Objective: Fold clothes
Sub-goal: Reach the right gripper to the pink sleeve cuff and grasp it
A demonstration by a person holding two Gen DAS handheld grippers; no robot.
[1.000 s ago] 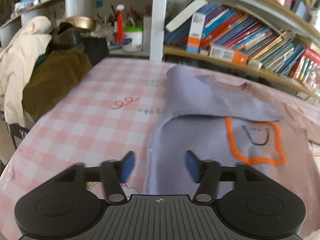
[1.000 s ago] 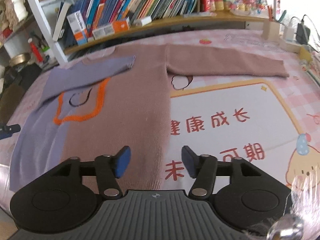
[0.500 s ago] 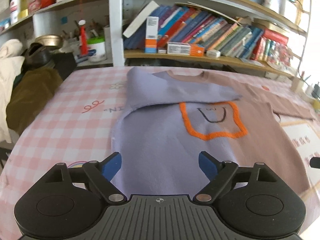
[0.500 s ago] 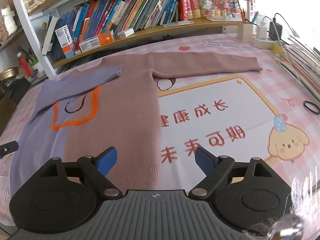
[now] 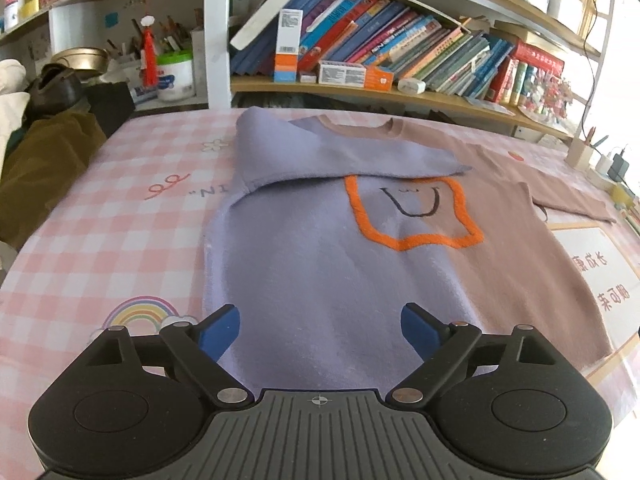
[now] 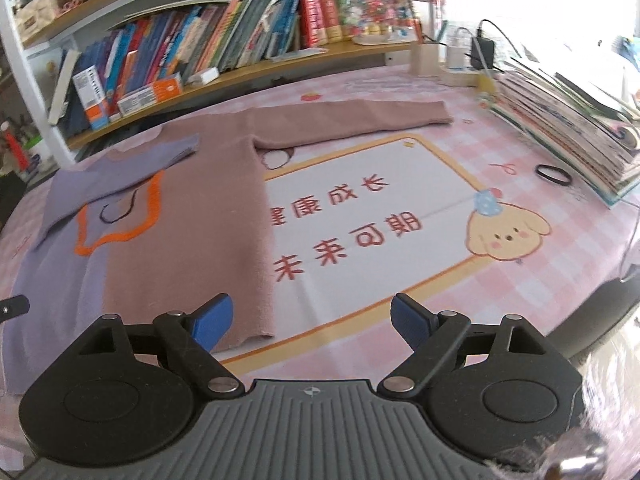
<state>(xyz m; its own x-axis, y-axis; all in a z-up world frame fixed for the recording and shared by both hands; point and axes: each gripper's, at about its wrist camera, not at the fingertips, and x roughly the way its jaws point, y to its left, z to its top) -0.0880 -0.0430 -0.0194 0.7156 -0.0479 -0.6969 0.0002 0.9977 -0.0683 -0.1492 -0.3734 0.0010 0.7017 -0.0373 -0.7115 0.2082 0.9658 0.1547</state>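
Counter (image 6: 520,280) carried one sweater (image 5: 320,280), laid flat, front up, neck toward the bookshelf (image 5: 400,92), hem toward the person. Body half lilac, half brown, with an orange-outlined patch (image 5: 412,212) at centre.

Lilac sleeve (image 5: 320,152) was already folded across the chest, cuff pointing toward the brown side. Brown sleeve (image 6: 352,124) was not yet folded: it lay straight out from the shoulder, long axis running sideways across the counter, cuff well apart from the body, on the side of the black hair tie (image 6: 554,175).

Left gripper (image 5: 320,332) hovered over the lilar hem region, jaws opening, nothing between them but the cloth lying below, untouched. Right gripper (image 6: 310,322) hung over the brown hem corner and the printed mat (image 6: 400,208), jaws wide apart, empty.

Judgement: the right gripper was the nearer one to the brown sleeve, which lay ahead of its jaws and slightly to their right; a grip would likely go at the cuff, crosswise to the sleeve's length
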